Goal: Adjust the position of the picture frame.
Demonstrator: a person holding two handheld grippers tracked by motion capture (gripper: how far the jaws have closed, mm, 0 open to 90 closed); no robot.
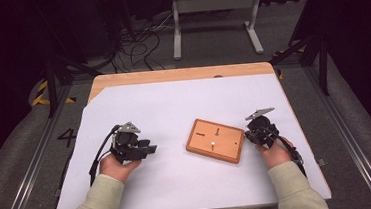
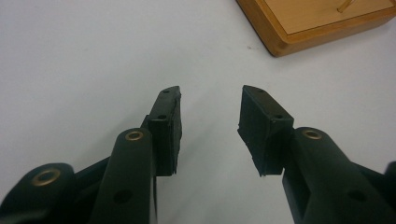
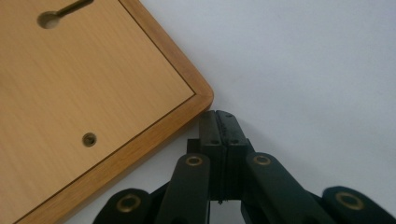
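Looking down from the high view, a wooden board (image 1: 215, 140) lies flat on the white table (image 1: 173, 105), between the left gripper (image 1: 149, 150) and the right gripper (image 1: 248, 135). In the left gripper view, the jaws stand apart with nothing between them. In the right gripper view, the jaws are pressed together, right at the board's corner (image 3: 203, 95).
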